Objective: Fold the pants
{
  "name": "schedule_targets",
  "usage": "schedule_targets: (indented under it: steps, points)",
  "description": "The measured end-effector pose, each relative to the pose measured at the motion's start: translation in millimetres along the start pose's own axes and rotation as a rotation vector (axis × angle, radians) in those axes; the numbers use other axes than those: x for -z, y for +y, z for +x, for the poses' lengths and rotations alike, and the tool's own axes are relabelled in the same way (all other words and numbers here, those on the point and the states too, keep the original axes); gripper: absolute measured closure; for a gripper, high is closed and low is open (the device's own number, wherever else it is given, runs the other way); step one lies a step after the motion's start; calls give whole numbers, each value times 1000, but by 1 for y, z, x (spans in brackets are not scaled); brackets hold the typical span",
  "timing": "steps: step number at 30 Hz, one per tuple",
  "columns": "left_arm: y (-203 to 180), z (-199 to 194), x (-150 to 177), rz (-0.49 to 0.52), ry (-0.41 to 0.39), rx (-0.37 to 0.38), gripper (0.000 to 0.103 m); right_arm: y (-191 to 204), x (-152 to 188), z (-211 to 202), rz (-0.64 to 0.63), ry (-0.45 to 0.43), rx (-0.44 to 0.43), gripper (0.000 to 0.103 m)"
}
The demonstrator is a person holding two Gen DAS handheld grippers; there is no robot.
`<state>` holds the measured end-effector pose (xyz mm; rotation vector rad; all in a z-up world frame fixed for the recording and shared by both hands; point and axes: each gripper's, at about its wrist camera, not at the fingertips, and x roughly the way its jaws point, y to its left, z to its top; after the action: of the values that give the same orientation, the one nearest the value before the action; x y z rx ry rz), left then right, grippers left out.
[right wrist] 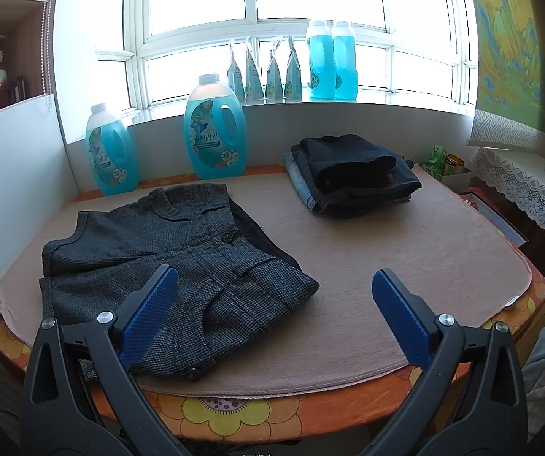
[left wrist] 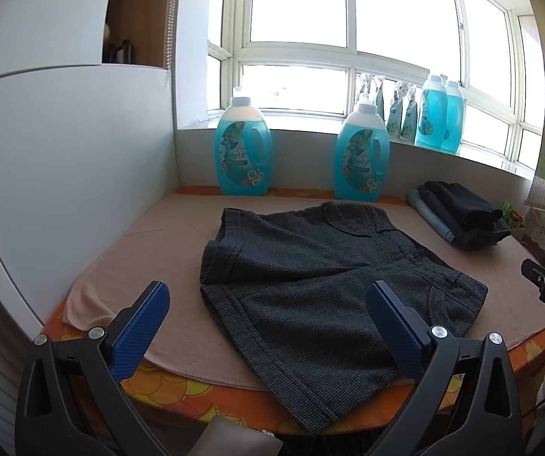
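Grey pants flat on desk, both grippers clear.
Pants (left wrist: 321,285) lay on the pink mat (right wrist: 386,266), hem over the near edge. Left hand-held gripper (left wrist: 268,326) and right hand-held gripper (right wrist: 276,315) both spread apart, holding nothing. Folded pile (right wrist: 352,169) far right.

Left gripper (left wrist: 268,326) jaws spread wide; right gripper (right wrist: 276,317) likewise, both empty

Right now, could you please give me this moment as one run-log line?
left claw: open, empty | right claw: open, empty | grey shorts: flat on mat | folded stack: behind
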<state>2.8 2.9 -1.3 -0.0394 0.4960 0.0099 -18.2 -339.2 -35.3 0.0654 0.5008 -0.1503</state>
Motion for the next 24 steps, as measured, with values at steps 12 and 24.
schedule_targets:
  steps: [12,24]
  points:
    - [2,0,1,2,2,5,0,2,2,1,2,2,-7,0]
    - [-1,1,3,8,6,9,0,4,3,1,0,3,-8,0]
